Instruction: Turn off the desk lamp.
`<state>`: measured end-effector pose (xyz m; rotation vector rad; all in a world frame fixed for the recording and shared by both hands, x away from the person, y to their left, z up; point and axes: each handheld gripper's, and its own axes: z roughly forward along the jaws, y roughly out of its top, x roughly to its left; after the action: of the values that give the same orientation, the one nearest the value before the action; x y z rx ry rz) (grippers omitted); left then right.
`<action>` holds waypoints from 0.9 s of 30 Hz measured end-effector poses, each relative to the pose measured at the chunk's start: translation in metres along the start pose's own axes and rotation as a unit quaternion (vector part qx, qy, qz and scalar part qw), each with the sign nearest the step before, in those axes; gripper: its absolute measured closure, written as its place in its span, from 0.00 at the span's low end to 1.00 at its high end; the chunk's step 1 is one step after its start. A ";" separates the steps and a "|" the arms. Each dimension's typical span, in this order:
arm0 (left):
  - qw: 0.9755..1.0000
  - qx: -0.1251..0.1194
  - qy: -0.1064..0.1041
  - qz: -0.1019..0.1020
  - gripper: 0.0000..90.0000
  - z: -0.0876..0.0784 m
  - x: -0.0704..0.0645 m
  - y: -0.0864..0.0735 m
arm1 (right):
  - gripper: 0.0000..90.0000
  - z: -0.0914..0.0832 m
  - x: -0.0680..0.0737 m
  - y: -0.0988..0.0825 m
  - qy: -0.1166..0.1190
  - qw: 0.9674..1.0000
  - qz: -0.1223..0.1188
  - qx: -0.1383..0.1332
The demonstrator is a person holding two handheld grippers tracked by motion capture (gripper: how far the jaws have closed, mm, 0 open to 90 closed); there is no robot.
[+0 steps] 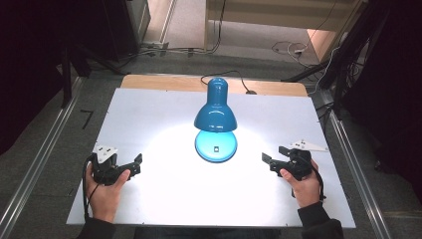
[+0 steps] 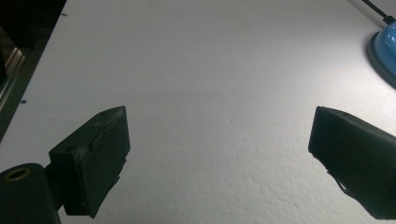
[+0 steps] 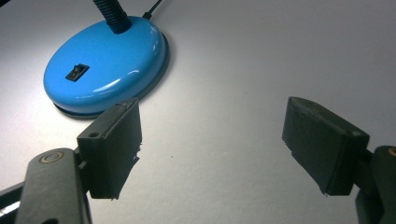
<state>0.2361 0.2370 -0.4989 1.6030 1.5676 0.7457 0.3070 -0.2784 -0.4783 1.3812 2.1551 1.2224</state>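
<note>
On matte white table [image 1: 164,199] — glossy blue domed lamp [image 1: 215,112]; both grippers' [image 1: 130,166] [image 1: 272,158] blocky jaws wide, empty.

Grey carpet floor [image 1: 45,149], metal rails [image 1: 35,169] beside white table [image 1: 149,104]; dark surroundings, cables behind.

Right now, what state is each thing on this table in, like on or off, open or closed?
Blue desk lamp: lit, upright, shade bent down over its round base.
Black rocker switch on the lamp base: untouched; position too small to read.
Left gripper: open, empty.
Right gripper: open, empty.
White table: brightly lit around the lamp.
</note>
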 end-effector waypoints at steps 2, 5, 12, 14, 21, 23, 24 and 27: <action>1.000 0.000 -0.001 0.000 0.07 0.000 0.000 0.000 | 0.21 0.002 0.002 0.001 0.002 1.000 -0.003 0.000; 1.000 -0.001 0.000 -0.001 0.07 0.000 0.000 0.000 | 0.21 0.005 0.005 0.001 0.004 1.000 -0.006 0.004; 1.000 -0.001 0.000 0.000 0.07 -0.001 0.000 0.000 | 0.21 0.010 0.012 0.003 0.009 1.000 -0.015 0.006; 1.000 -0.001 0.000 0.001 0.07 -0.001 0.000 0.000 | 0.21 0.011 0.013 0.004 0.011 1.000 -0.017 0.007; 1.000 -0.001 -0.001 0.001 0.07 -0.001 0.000 0.000 | 0.21 0.015 0.017 0.005 0.015 1.000 -0.019 0.008; 1.000 -0.001 -0.001 0.000 0.07 -0.001 0.000 0.000 | 0.21 0.016 0.019 0.006 0.015 1.000 -0.021 0.011; 1.000 -0.002 -0.001 0.001 0.07 -0.001 0.000 0.000 | 0.21 0.017 0.020 0.006 0.017 1.000 -0.021 0.012; 1.000 -0.001 -0.002 0.000 0.07 -0.001 0.000 0.000 | 0.21 0.018 0.021 0.006 0.017 0.999 -0.024 0.012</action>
<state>0.2353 0.2373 -0.4983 1.6023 1.5626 0.7444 0.3120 -0.2502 -0.4804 1.3194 2.2205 1.2149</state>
